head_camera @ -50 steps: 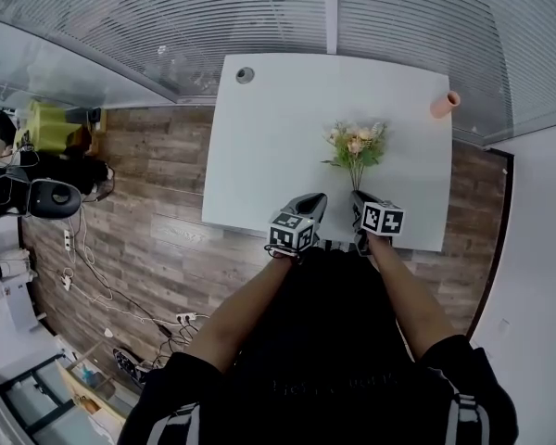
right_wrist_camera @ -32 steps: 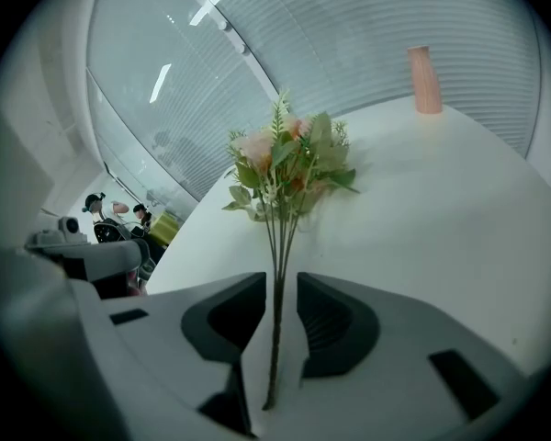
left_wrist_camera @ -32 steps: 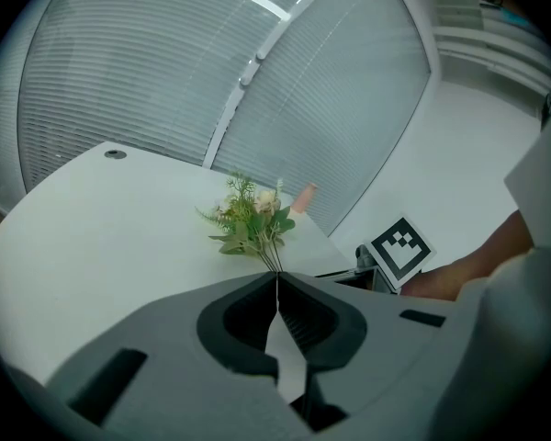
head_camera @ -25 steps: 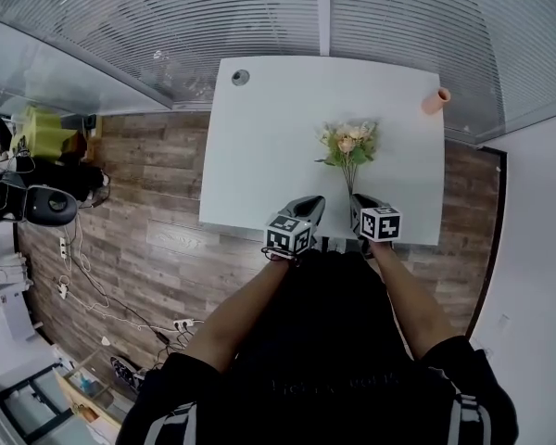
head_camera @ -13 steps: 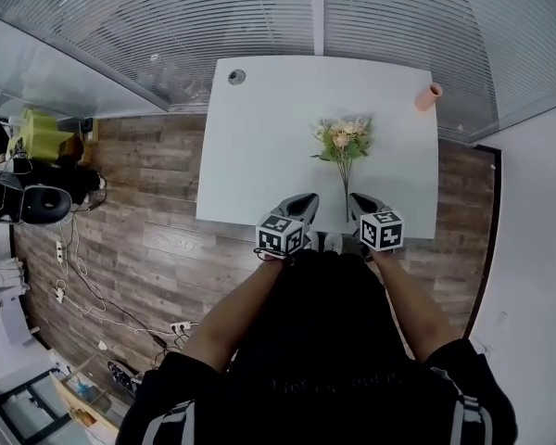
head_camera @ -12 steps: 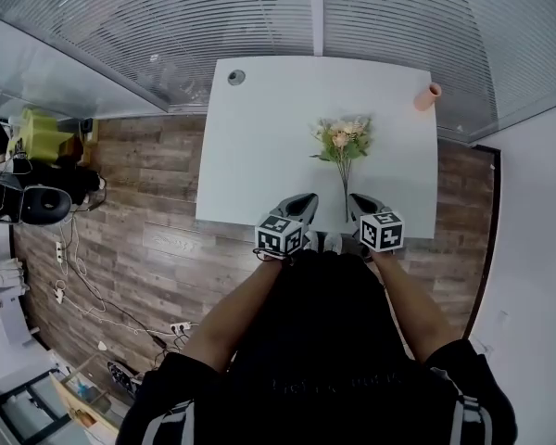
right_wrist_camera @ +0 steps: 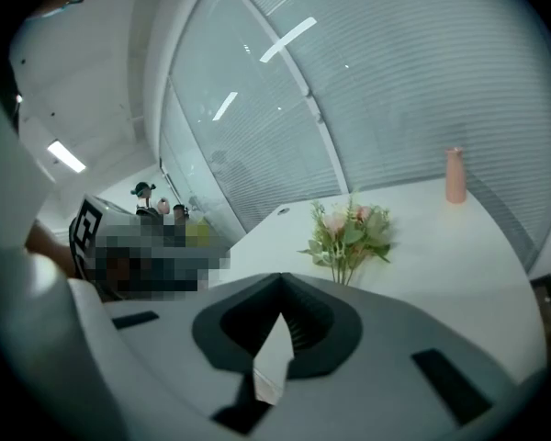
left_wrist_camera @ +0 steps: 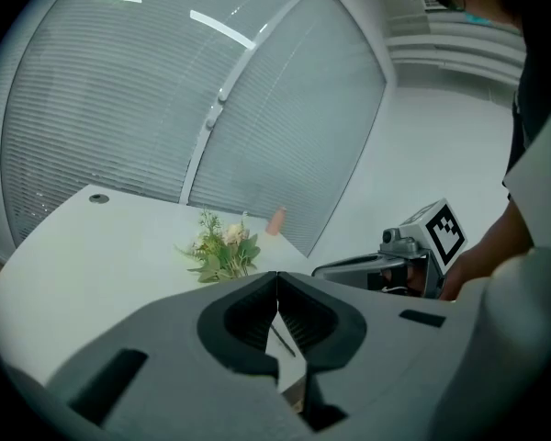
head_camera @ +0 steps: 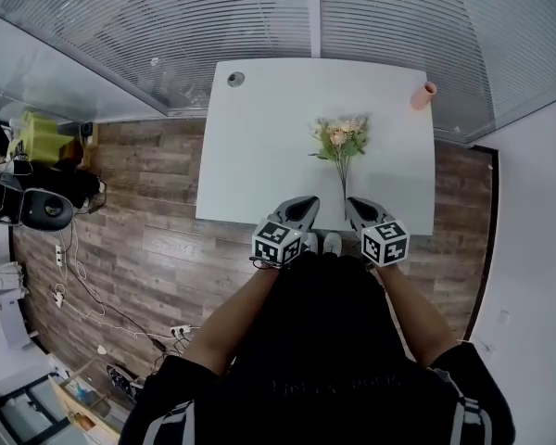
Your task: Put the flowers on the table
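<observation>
A small bunch of flowers [head_camera: 338, 137] with pink and cream blooms and green leaves lies on the white table [head_camera: 259, 137], its thin stem pointing toward me. My left gripper [head_camera: 303, 208] and right gripper [head_camera: 356, 207] hang at the table's near edge, one on each side of the stem's end, apart from it. Both are shut with nothing between the jaws. The left gripper view shows the bunch [left_wrist_camera: 222, 251] beyond the closed jaws, with the right gripper [left_wrist_camera: 413, 255] off to the side. In the right gripper view the flowers [right_wrist_camera: 349, 232] lie ahead on the table [right_wrist_camera: 441, 246].
A peach vase [head_camera: 423, 95] stands at the table's far right corner, also visible as the vase [left_wrist_camera: 276, 220] and the vase [right_wrist_camera: 455, 175]. A cable hole [head_camera: 234, 79] sits at the far left corner. Blinds run behind the table; wood floor and clutter lie to the left.
The right gripper has drawn back from the stem toward me, and the left has shifted back a little too. The flowers stay lying on the table.
</observation>
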The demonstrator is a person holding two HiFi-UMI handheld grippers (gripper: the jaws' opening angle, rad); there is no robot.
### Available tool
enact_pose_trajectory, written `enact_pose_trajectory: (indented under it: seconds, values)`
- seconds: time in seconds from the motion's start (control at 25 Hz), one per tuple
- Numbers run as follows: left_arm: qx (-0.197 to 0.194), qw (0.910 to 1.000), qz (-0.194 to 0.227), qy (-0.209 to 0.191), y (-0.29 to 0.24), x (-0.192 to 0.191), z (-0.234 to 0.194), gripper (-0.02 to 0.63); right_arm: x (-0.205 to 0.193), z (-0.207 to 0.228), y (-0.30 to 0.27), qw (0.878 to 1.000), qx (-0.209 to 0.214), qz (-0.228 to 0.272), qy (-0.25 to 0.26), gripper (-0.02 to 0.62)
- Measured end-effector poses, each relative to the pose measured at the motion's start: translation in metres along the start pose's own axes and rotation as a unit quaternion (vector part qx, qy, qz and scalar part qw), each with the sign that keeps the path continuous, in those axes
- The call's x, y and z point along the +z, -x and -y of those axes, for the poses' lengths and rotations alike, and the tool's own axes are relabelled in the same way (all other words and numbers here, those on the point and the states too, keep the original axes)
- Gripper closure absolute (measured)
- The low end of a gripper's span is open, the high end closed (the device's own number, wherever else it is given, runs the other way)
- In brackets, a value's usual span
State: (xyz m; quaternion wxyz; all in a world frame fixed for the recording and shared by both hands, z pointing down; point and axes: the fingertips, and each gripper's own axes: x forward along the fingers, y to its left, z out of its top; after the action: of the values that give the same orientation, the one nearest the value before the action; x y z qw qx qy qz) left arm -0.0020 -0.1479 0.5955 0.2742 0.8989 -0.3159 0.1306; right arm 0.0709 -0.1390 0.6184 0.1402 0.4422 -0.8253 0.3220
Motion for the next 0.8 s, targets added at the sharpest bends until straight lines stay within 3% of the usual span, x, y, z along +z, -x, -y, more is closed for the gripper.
enact_pose_trajectory:
  seconds: [0.36, 0.8]
  values:
    - [-0.02, 0.9983, 0.034, -0.043, 0.019, 0.008, 0.031, 0.589, 0.019, -0.037, 0.033, 0.997, 0.029, 0.038, 0.061, 0.568]
    - [-0.021, 0.996, 0.079, -0.036, 0.053, 0.039, 0.052, 0.588, 0.053, -0.072, 0.067, 0.992, 0.054, 0.093, 0.065, 0.568]
